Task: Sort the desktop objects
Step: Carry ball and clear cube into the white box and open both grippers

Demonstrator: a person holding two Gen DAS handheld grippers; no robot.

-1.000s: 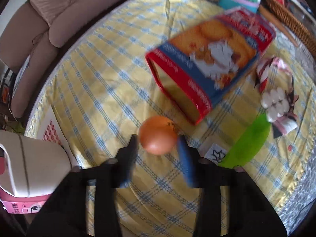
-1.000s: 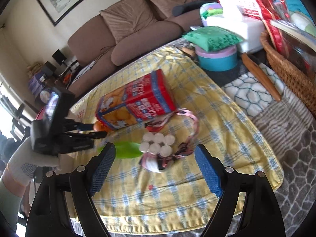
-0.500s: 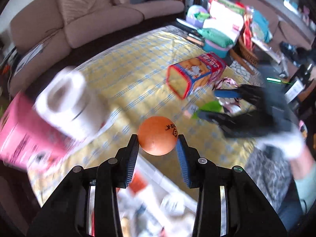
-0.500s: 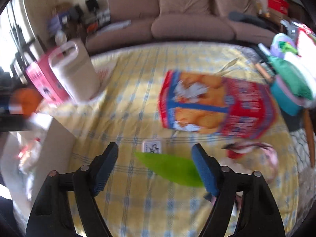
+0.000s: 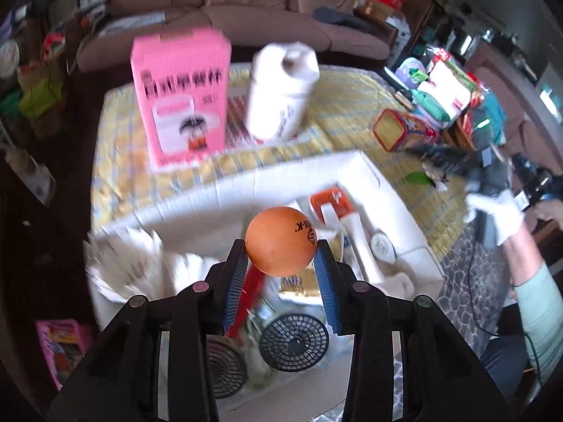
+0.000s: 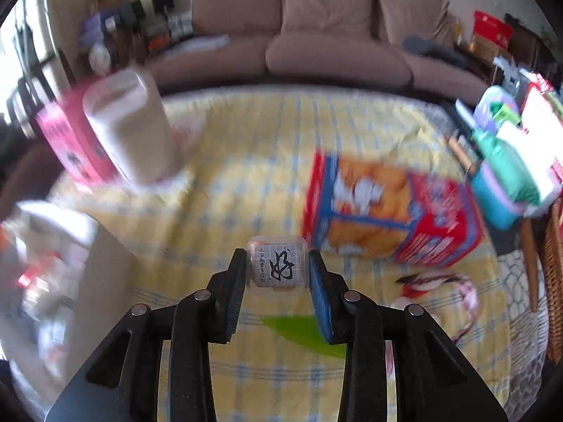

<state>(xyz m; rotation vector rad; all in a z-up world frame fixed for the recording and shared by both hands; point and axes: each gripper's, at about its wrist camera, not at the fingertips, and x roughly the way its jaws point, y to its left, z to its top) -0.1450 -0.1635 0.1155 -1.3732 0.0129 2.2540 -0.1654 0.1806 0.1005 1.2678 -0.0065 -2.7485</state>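
Smooth orange ball (image 5: 280, 241) in left tongs (image 5: 280, 267), clear cube (image 6: 278, 263) (rounded corners) in right tongs (image 6: 277, 274)

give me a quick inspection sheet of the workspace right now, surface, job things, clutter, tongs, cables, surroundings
surface: yellow checked cloth over the table
job's things: orange ball held over the white box; small clear case with a printed card held above the cloth
clutter: pink carton and white jug upright; biscuit box lying on its side; green leaf-shaped piece; box already holds mixed items, blurred
grippers: left tongs shut on the ball; right tongs shut on the case
cables: thin dark cord near the person's sleeve
surroundings: brown sofa behind the table; wicker basket and stacked goods at one side
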